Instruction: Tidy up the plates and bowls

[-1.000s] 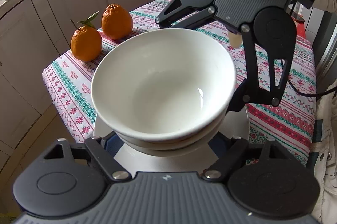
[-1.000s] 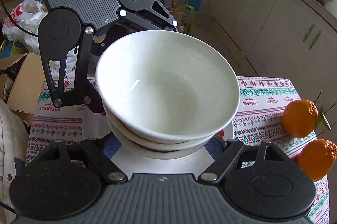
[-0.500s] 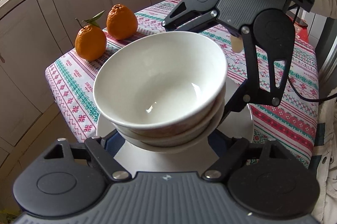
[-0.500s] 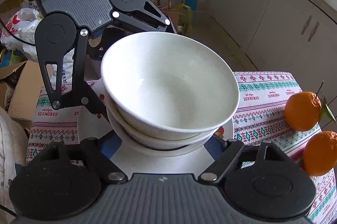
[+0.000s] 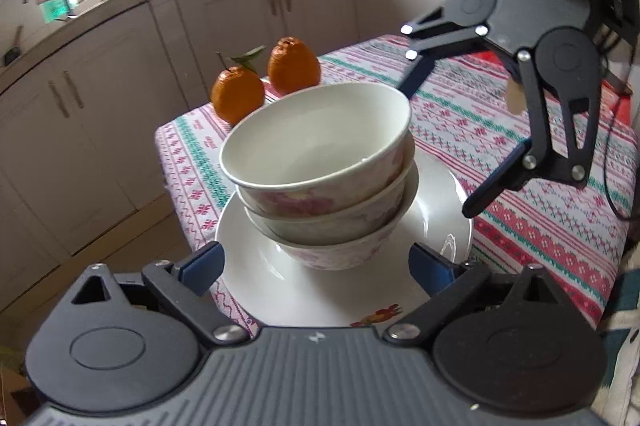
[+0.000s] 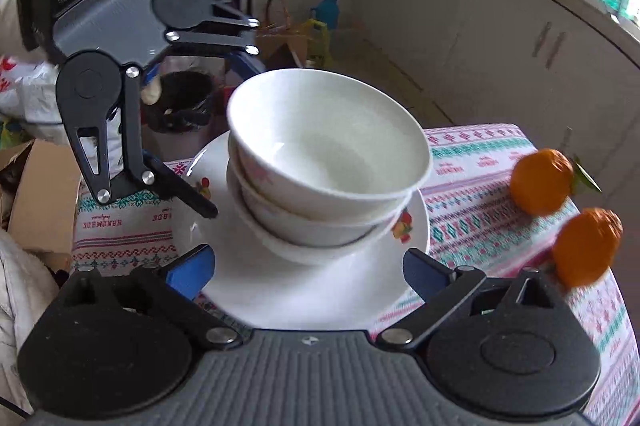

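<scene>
My left gripper and right gripper face each other across the stack, and both sets of fingers have just swung wide — spread now, nothing pinched, blue pads clear of the china on either side. The bowls sit nested three deep on the plate, near the bench corner, and the top one leans a little, so this pile is touchy. Glazed ceramic, I'd say: stiff, slick, fairly heavy as a stack, and it will chip or shatter if it slides off. If I lift it again, I'd take the plate by its rim from opposite sides, one gripper each, and keep it level so the bowls don't skate. A single bowl I'd pinch at the rim wall. The oranges sit well apart, no bother.
</scene>
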{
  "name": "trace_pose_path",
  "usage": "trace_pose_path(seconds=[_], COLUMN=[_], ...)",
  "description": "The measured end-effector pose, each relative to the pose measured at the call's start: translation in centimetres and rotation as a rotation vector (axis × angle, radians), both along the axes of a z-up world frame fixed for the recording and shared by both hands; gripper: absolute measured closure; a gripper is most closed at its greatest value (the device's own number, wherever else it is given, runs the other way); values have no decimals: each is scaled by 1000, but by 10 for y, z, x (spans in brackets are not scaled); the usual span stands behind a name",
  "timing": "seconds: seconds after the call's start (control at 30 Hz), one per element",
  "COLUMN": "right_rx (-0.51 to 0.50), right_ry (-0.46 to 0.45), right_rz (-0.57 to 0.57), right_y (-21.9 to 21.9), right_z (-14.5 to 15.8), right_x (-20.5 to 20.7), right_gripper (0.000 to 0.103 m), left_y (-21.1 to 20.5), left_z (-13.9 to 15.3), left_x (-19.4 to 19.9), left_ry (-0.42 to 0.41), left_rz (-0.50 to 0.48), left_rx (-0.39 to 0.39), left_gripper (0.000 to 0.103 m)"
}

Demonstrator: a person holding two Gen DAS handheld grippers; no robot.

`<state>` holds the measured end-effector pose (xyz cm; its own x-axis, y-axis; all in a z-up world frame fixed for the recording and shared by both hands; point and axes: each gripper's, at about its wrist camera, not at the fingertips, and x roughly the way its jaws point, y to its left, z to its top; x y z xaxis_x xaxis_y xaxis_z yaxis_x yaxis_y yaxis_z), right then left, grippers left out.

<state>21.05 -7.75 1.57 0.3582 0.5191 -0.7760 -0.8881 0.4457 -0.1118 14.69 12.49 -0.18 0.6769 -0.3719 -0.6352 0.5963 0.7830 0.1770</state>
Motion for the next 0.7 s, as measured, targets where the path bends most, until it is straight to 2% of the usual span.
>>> trace_pose_path(seconds=[0.07, 0.2, 0.27, 0.33, 0.4, 0.5, 0.7], right_rx=[5, 41, 55, 65, 101, 174, 198], right_ry=[-31, -86, -126, -183, -216, -196, -226], right_rz=[-104, -392, -530, -654, -750, -825, -878], right_y=[-9, -29, -37, -42, -51, -63, -67], right_z=[5, 15, 19, 23, 30, 38, 48], right_x=[-13, -41, -53, -69, -86, -105, -132], right_gripper=[0, 0, 0, 0, 0, 0, 0], left_y=[1, -5, -12, -19, -26, -39, -65], left_z=[6, 17, 22, 30, 36, 43, 52], left_x=[-17, -56, -67, -76, -78, -87, -115], left_ry=[-59, -175, -181, -146, -92, -78, -113], left_rz=[98, 279, 351, 426, 513, 622, 620], left_rx=[-58, -199, -236, -278, -290, -275, -200], left_gripper=[1, 1, 1, 1, 1, 1, 1])
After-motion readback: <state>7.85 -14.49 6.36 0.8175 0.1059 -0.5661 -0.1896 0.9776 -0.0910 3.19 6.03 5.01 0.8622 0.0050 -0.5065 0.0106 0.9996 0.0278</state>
